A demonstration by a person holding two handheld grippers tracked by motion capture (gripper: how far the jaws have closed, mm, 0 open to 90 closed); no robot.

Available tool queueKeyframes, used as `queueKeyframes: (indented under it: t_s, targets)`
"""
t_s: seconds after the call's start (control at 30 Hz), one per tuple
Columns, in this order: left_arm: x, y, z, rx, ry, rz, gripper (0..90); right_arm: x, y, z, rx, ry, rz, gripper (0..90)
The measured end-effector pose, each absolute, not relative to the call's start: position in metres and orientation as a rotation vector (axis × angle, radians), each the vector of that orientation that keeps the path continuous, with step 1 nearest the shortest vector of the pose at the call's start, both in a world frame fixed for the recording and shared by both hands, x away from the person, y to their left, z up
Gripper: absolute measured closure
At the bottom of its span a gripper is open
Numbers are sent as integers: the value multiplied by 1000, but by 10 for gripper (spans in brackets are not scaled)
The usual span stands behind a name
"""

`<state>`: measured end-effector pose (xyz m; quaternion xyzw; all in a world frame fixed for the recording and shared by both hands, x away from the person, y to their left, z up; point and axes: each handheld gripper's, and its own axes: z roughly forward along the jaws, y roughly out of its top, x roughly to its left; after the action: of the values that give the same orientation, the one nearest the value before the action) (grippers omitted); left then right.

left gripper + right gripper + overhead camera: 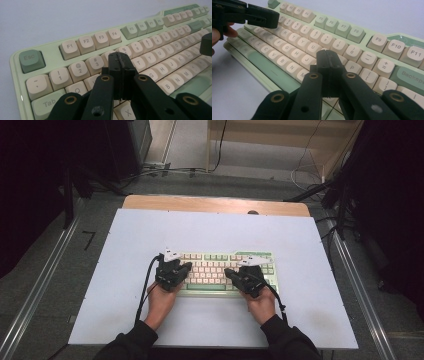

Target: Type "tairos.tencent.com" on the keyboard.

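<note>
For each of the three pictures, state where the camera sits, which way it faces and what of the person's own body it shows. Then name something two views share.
High view: above the person's side, facing forward and down on the white table; both forearms, hands and each hand-held gripper show.
Left gripper view: on the left hand-held gripper, facing across the keyboard from its Esc end; shut jaws.
Right gripper view: on the right hand-held gripper, facing across the keys toward the left one; fingertips at the left edge.
Shared: the keyboard, in all three.

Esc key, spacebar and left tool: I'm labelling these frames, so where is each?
Esc key (30, 59): left gripper view, on its green top face.
Spacebar (270, 71): right gripper view, mid-bar.
Left tool (121, 65): left gripper view, between its shut tips.
</note>
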<state>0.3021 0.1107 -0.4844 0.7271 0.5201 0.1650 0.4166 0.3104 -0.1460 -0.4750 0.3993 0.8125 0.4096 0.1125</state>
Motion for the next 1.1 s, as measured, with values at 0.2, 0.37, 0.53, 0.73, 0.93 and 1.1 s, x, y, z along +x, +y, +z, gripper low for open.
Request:
queueKeyframes:
  t_s: [0.2,0.37,0.53,0.73,0.93,1.1]
  targets:
    - [300,112,-482,1810,1303,429,900,310,-144,-476,1173,2391,1201,874]
    - [300,114,-483,1806,1305,429,900,310,-143,-476,1168,2393,1203,873]
    - [300,115,-482,1802,1307,431,900,310,-141,-476,1165,2397,1205,873]
    - [300,115,-482,1805,1307,432,900,311,-137,-478,1158,2407,1204,873]
    - [299,114,-482,1807,1306,433,900,310,-131,-479,1141,2422,1204,873]
    - [299,114,-482,1810,1306,432,900,310,-128,-479,1137,2428,1207,873]
